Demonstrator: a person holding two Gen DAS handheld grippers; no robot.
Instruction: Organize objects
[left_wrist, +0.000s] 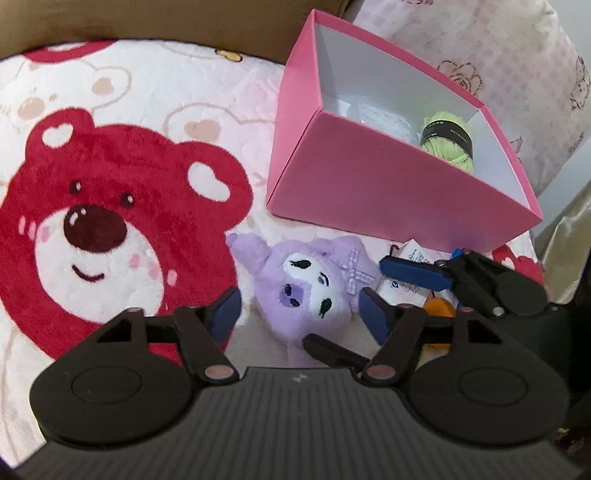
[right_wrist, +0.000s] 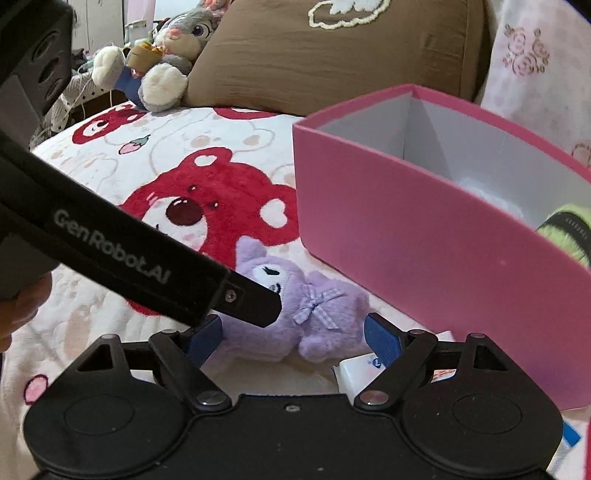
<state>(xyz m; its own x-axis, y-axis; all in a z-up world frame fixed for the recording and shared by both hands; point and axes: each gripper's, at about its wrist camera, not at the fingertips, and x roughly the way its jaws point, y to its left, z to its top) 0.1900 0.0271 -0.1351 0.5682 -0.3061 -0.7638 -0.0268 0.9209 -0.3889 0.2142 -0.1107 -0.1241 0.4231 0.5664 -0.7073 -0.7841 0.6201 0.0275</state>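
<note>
Between my left gripper's parted, untouching pads lies the fluffy purple plush toy, head probably toward the pink cardboard box; my right gripper gapes wide.

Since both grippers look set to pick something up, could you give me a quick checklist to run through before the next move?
1. Purple plush sits between left gripper pads: ok.
2. Pads pressing on the plush: not ok, gaps show.
3. Right gripper open: ok.
4. White packet by right gripper, gripped: not ok.
5. Pink box has room beside the green yarn: ok.
6. Grippers clear of each other: cannot tell.
</note>
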